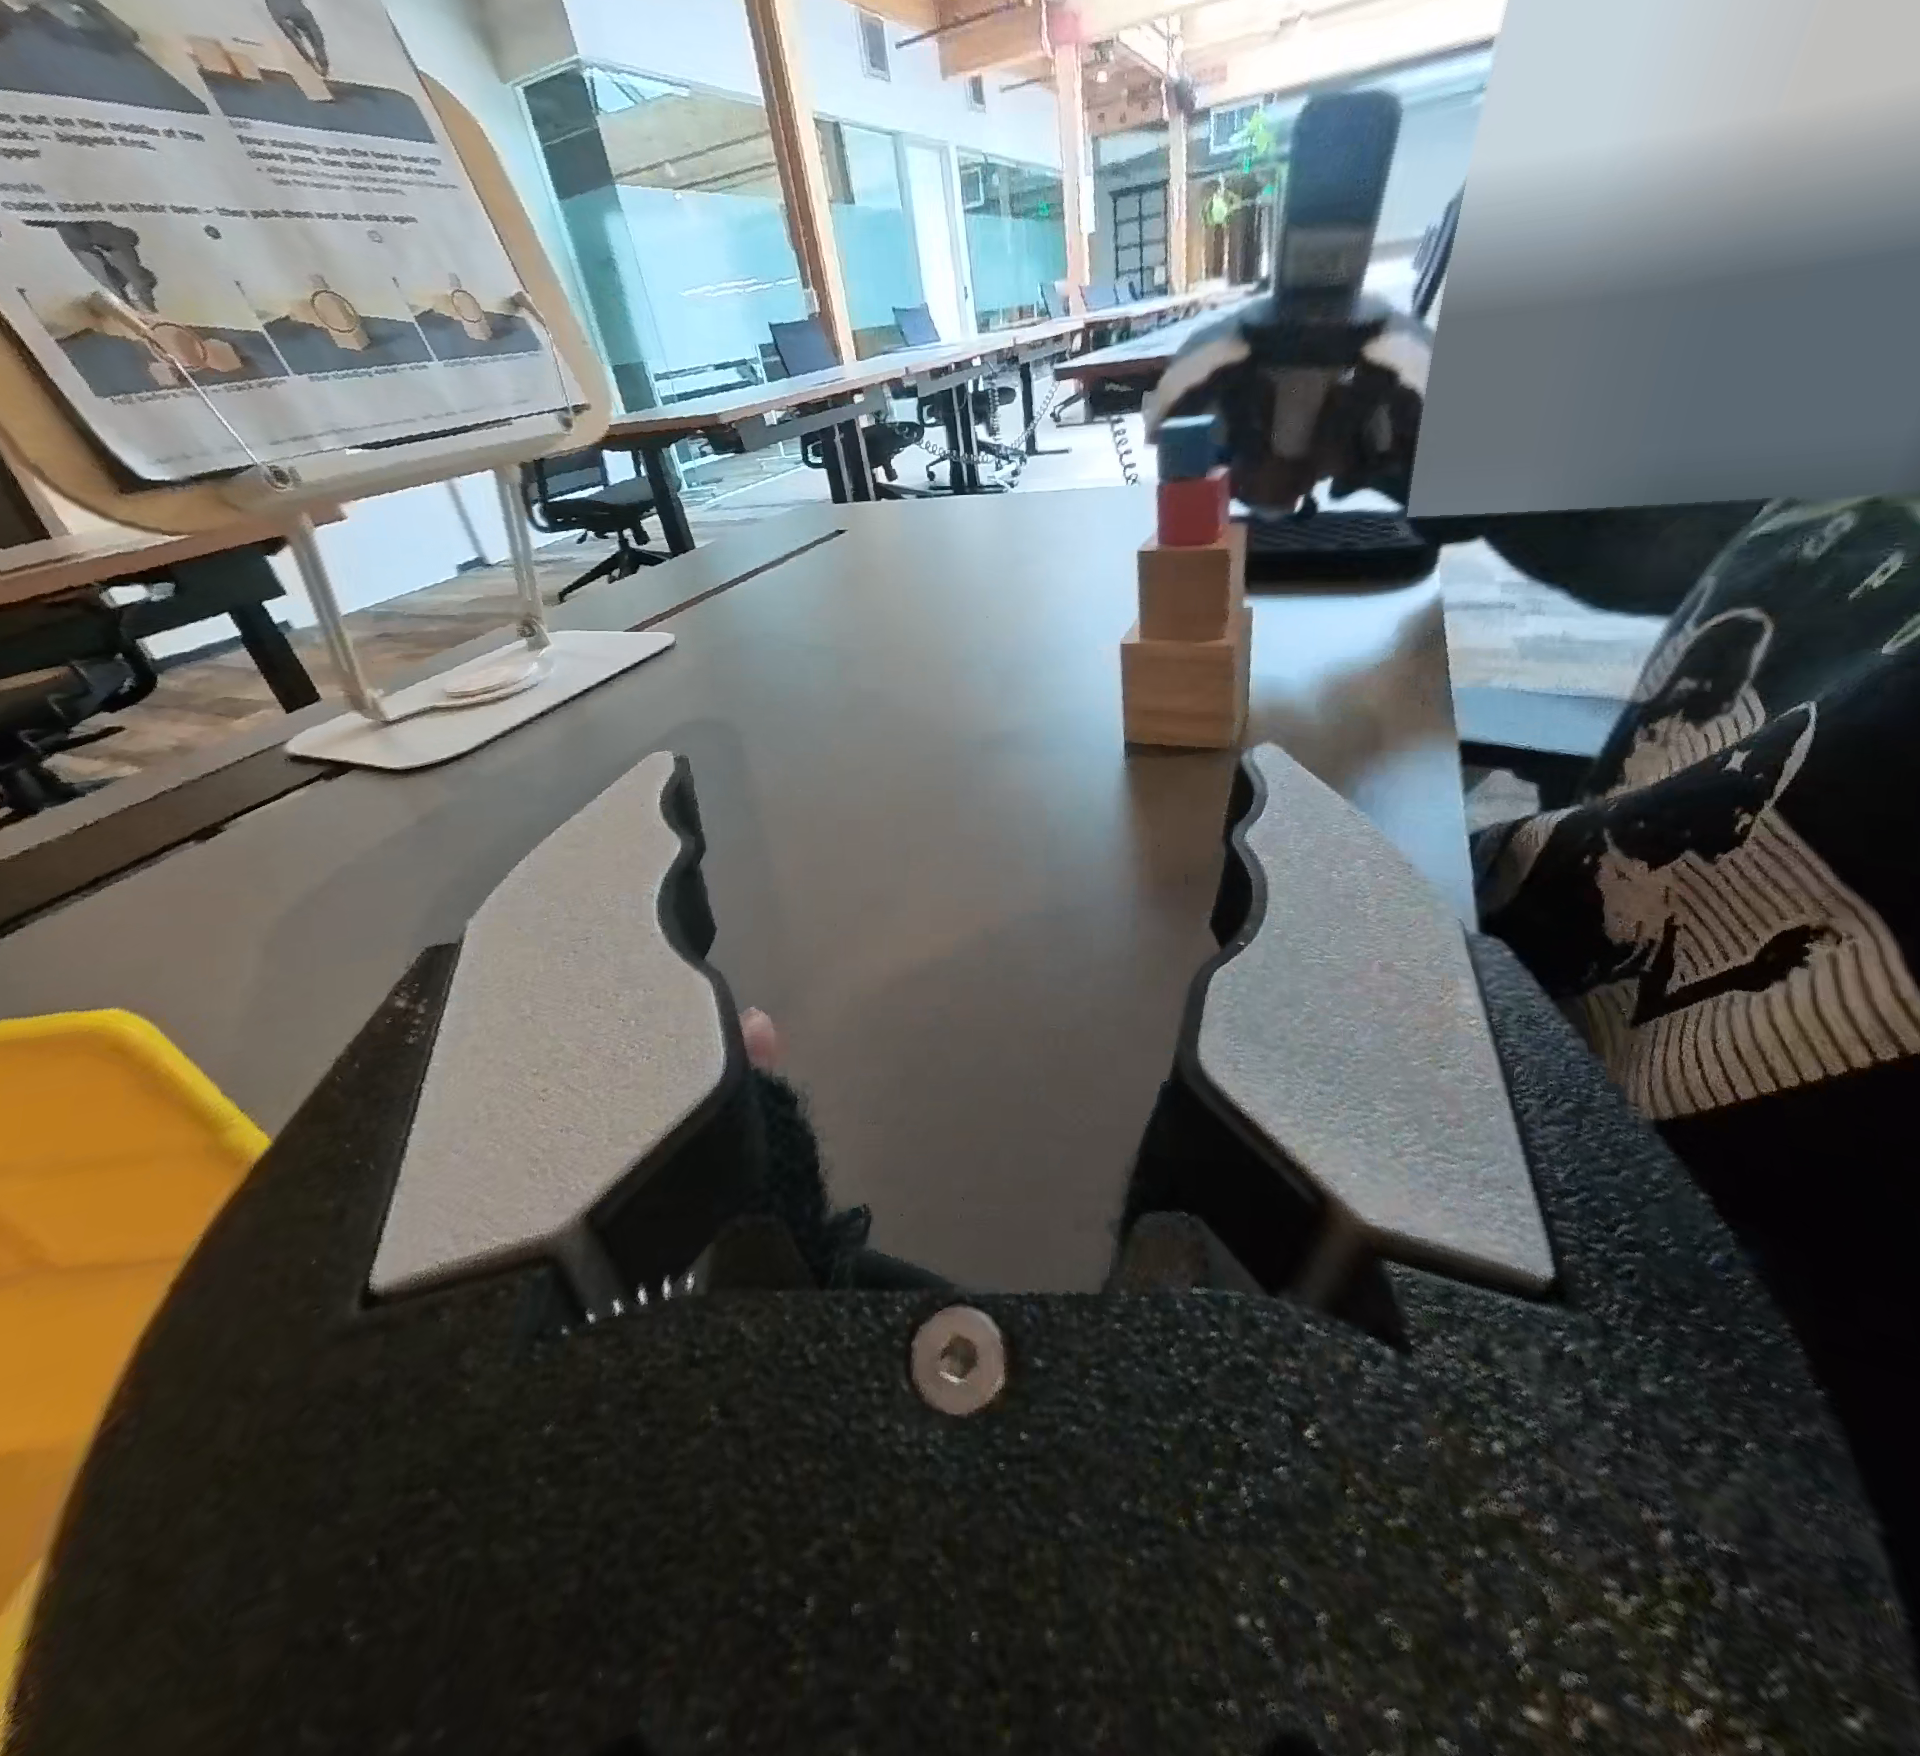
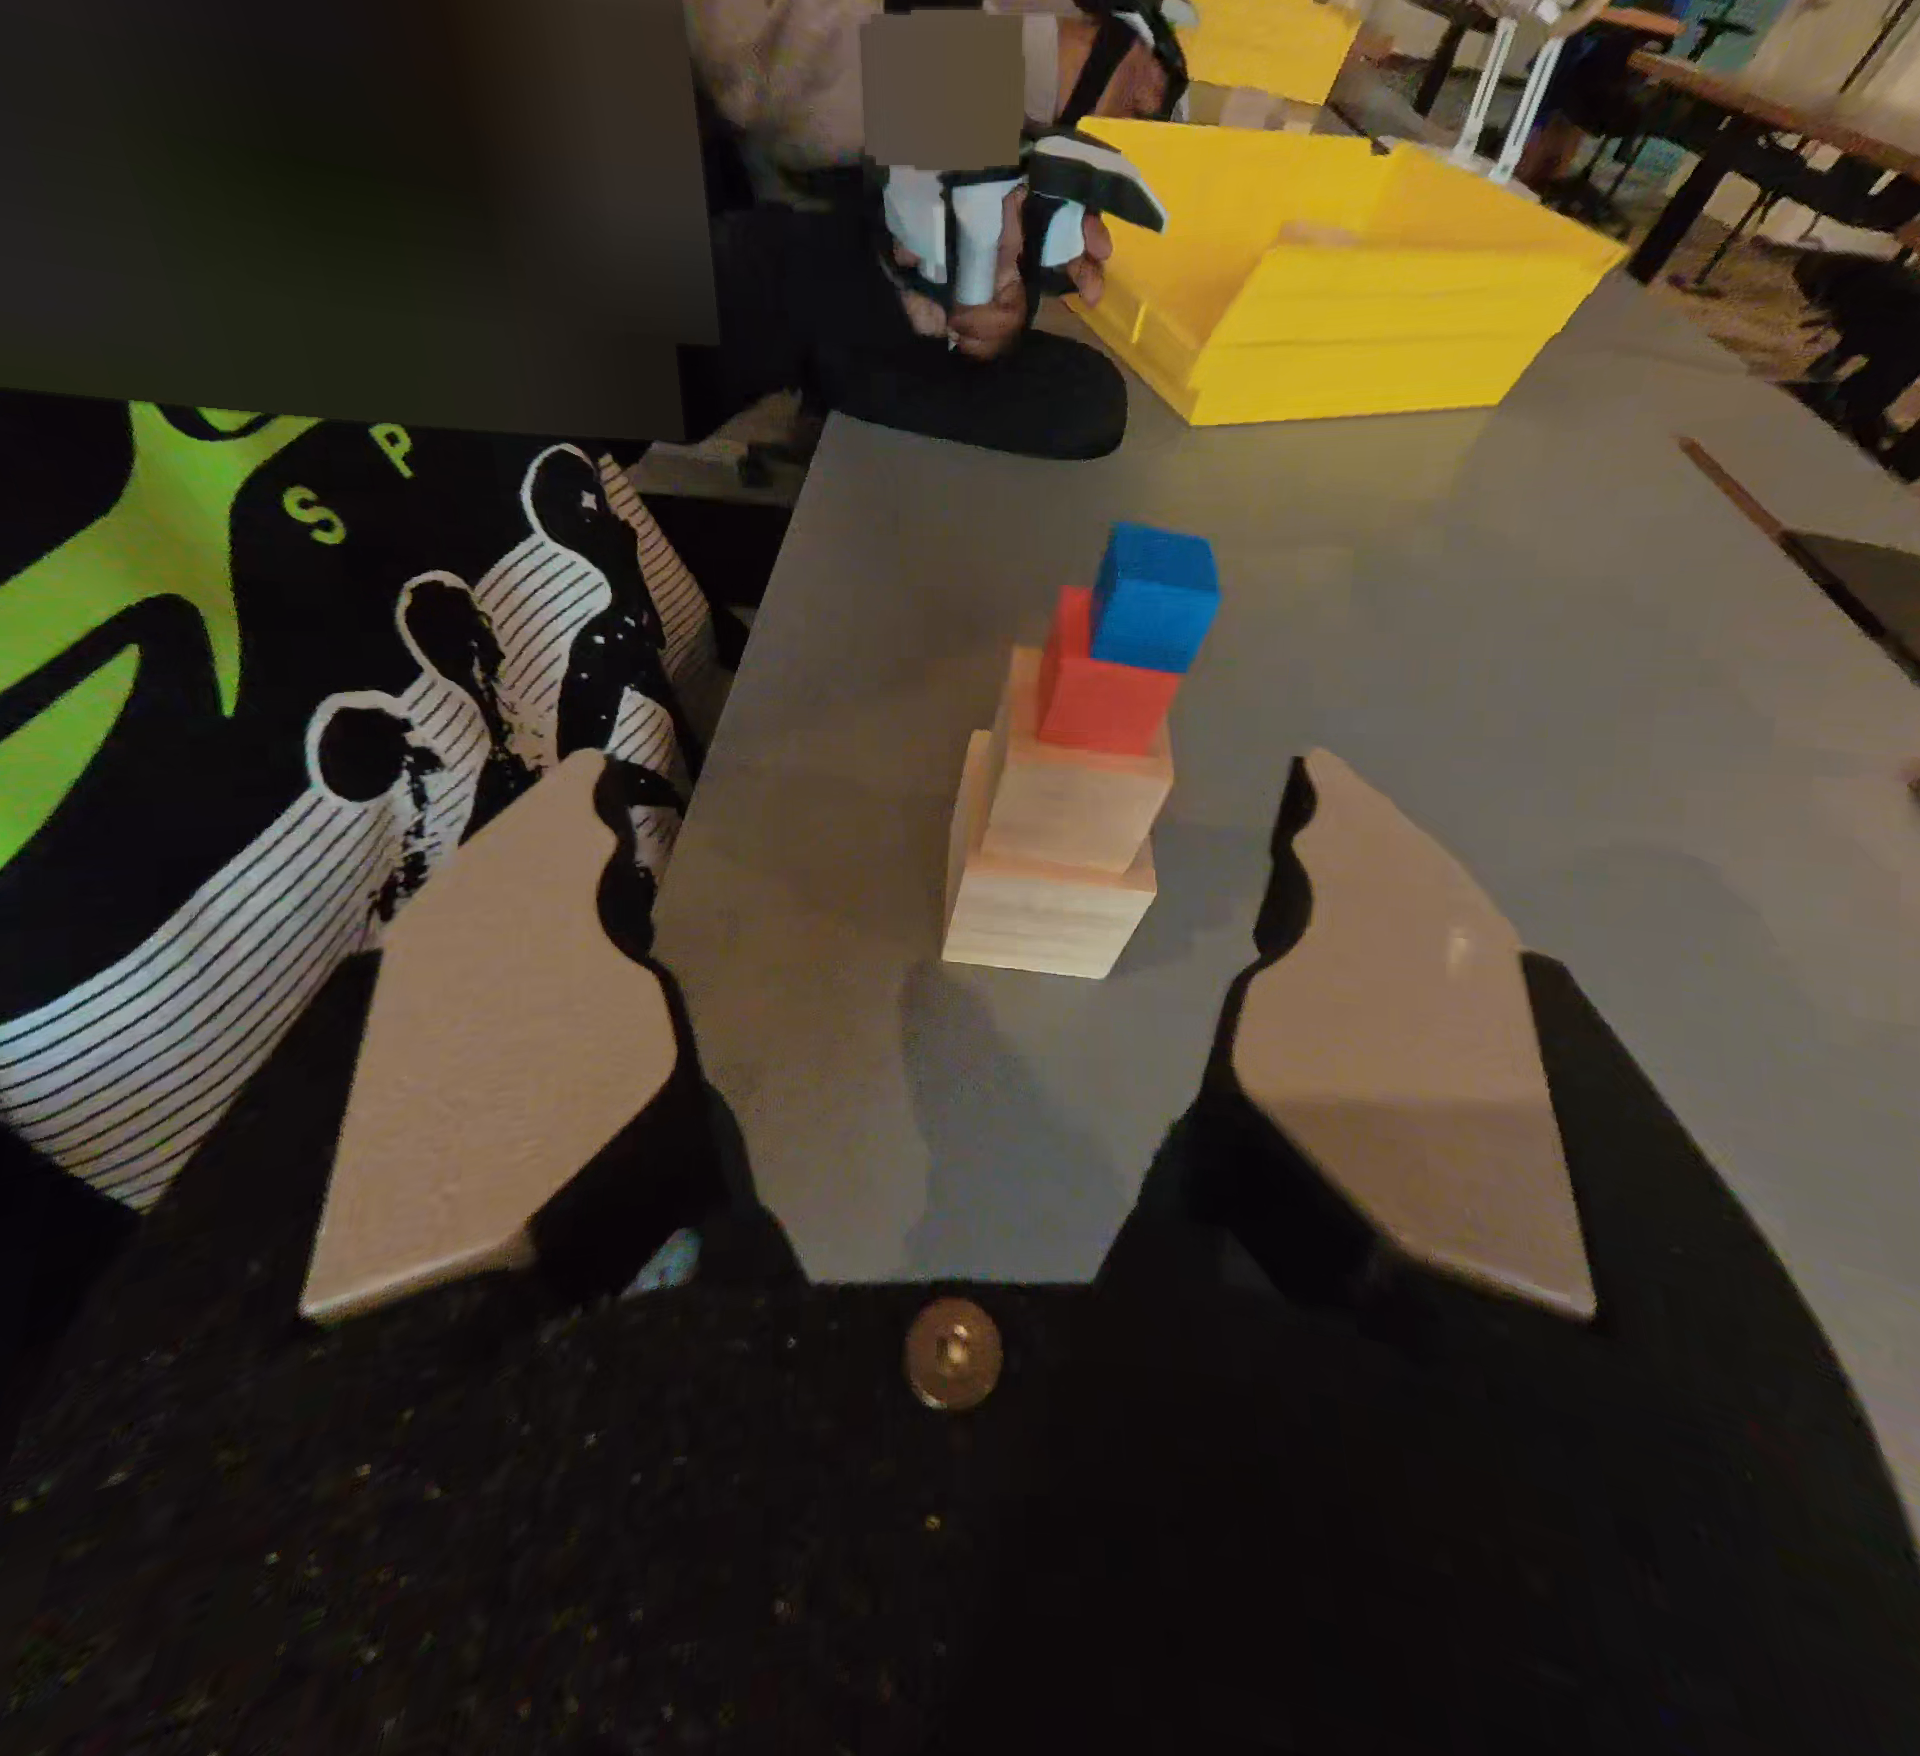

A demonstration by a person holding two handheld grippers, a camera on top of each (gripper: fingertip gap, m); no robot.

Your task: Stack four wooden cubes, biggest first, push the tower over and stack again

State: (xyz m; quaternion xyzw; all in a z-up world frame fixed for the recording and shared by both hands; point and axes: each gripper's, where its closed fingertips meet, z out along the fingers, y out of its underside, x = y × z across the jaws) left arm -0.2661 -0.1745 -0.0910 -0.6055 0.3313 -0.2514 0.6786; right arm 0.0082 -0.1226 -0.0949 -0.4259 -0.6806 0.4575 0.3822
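Note:
A tower of four cubes stands on the dark table (image 1: 883, 667). The biggest plain wooden cube (image 2: 1044, 906) is at the bottom, a smaller plain wooden cube (image 2: 1081, 802) on it, then a red cube (image 2: 1101, 688), then a small blue cube (image 2: 1155, 600) on top. The tower also shows in the left wrist view: bottom cube (image 1: 1184, 688), second cube (image 1: 1190, 589), red cube (image 1: 1195, 506), blue cube (image 1: 1190, 449). My right gripper (image 2: 956, 802) is open and empty, just short of the tower. My left gripper (image 1: 961, 792) is open and empty, farther back, with the tower ahead to its right.
A yellow bin (image 2: 1351, 283) stands on the far side of the table, and its corner (image 1: 94, 1187) shows at lower left. An instruction sheet on a white stand (image 1: 260, 179) is at the left. The person's patterned sleeve (image 1: 1714, 823) is along the table's right edge.

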